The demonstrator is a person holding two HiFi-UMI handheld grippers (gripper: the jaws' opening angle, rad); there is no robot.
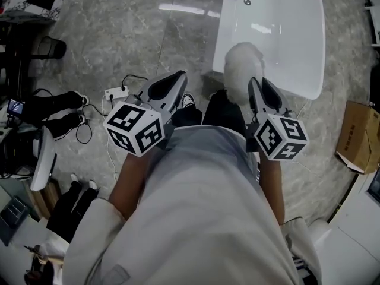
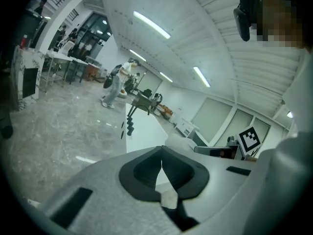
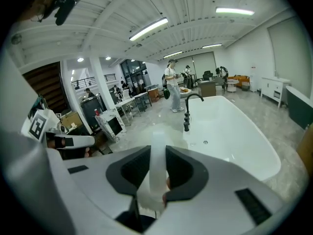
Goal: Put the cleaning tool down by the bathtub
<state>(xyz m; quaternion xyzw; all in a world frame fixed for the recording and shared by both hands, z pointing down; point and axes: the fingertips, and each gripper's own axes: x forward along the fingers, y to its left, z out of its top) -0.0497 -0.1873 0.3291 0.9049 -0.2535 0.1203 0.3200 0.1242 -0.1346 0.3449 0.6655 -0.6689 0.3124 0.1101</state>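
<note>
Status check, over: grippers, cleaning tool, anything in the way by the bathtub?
Left gripper shut, empty. Right gripper shut on cleaning tool, fluffy head by bathtub edge. Power strip on floor to left.

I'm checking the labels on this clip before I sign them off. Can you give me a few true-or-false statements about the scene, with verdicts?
1. The right gripper is closed on the white handle of the cleaning tool. True.
2. The left gripper grips the tool too. False: its jaws are together with nothing between them.
3. The cleaning tool lies on the floor beside the bathtub. False: it is held in the air, and in the head view its fluffy head shows against the bathtub's near end.
4. In the head view a cardboard box sits on the floor to the right of the bathtub. True.
</note>
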